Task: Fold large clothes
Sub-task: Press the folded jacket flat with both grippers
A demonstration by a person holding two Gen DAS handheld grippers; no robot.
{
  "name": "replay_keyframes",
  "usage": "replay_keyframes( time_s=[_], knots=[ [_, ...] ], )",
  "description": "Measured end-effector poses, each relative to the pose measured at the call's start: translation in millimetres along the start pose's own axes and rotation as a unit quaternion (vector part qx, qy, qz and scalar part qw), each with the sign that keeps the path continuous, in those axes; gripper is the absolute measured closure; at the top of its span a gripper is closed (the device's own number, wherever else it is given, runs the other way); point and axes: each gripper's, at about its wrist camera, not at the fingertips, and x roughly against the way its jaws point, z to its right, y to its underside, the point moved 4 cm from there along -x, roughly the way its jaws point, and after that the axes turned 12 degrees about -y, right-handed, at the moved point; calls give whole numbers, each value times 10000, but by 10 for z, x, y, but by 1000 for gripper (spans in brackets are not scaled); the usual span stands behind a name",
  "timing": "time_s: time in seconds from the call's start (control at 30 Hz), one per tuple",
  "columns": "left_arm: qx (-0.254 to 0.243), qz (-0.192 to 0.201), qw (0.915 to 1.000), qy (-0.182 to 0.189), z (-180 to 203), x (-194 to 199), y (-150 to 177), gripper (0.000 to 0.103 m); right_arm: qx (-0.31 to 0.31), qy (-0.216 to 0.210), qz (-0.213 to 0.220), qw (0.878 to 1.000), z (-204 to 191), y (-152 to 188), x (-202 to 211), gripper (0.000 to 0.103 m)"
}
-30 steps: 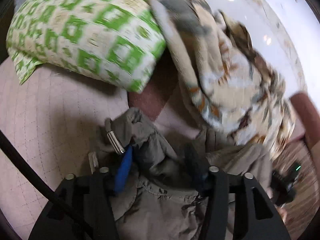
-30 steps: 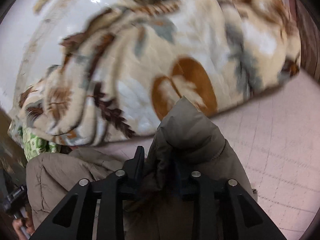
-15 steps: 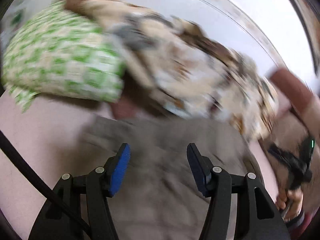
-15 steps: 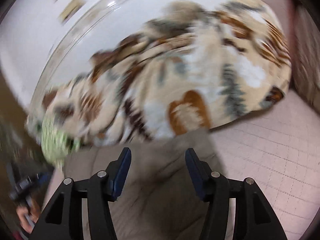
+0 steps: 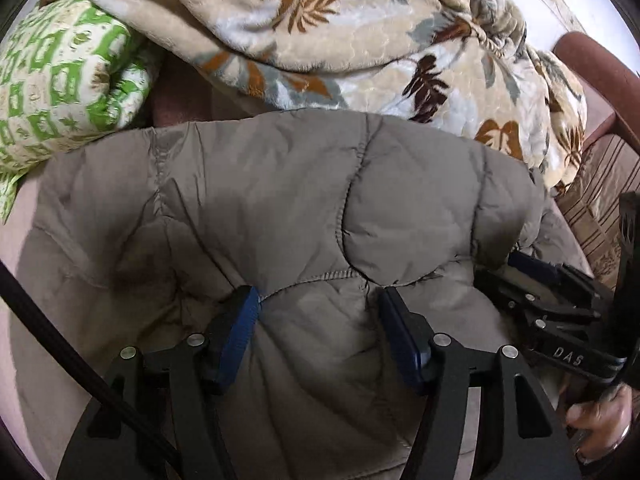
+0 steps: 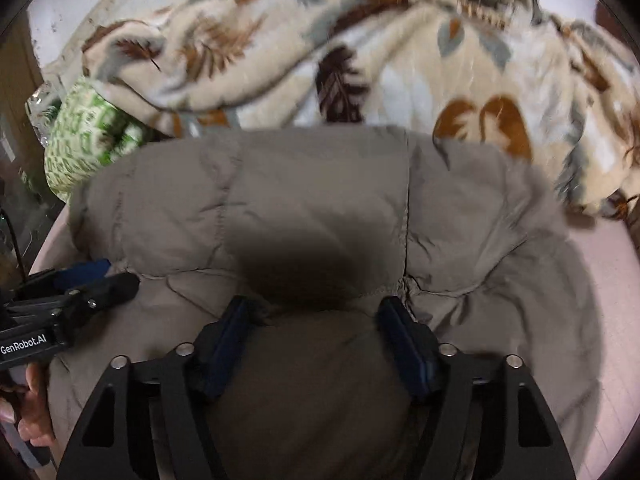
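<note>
Right now I see the grey-brown padded jacket [image 5: 280, 208] lying folded across the middle of both views, on the pink quilted bed [image 6: 612, 280]. My left tongs [image 5: 320, 320] at lower centre of the left wrist view are opening, blue pads [image 5: 240, 332] apart over the jacket's puffed fabric, not pinching it. My right tongs [image 6: 316, 332] are opening likewise, jacket bulging between them (pads look clear of it). Behind, along the top of frame, a leaf-patterned blanket [image 5: 340, 32] is heaped; a green-and-white pillow [image 5: 68, 88] sits upper left.
</note>
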Motion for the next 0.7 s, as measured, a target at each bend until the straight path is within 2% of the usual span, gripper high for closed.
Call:
replay_keyframes(
  time_s=[0.23,0.3,0.37,0.43,0.47,0.53,0.57,0.67,0.7],
  knots=[
    [29,132,9999,-84,-10,-235,29,39,35,98,-133,9999,108,80,-263,23],
    [-55,66,9997,-231,19,-219,7,38,20,142,-246,9996,116,61,-303,23],
    [-11,155,9995,-271,18,-38,12,39,-41,160,-386,9991,117,27,-279,23],
    [44,330,9994,-110,-32,228,74,38,-168,90,-264,9995,59,-8,-74,23],
    [94,407,9991,-46,-92,379,131,37,-223,-124,-28,9997,-13,-38,123,23],
    [194,626,9978,8,-245,685,282,32,-173,-127,249,9995,-84,10,439,23],
    [246,731,9969,-131,-357,847,402,31,-63,-1,431,9990,-127,86,672,23],
    [260,893,9942,-548,-600,1150,769,31,-12,251,576,9980,-198,372,1068,22],
    [254,929,9920,-813,-699,1245,943,30,-41,254,675,9974,-222,533,1221,22]
  ],
)
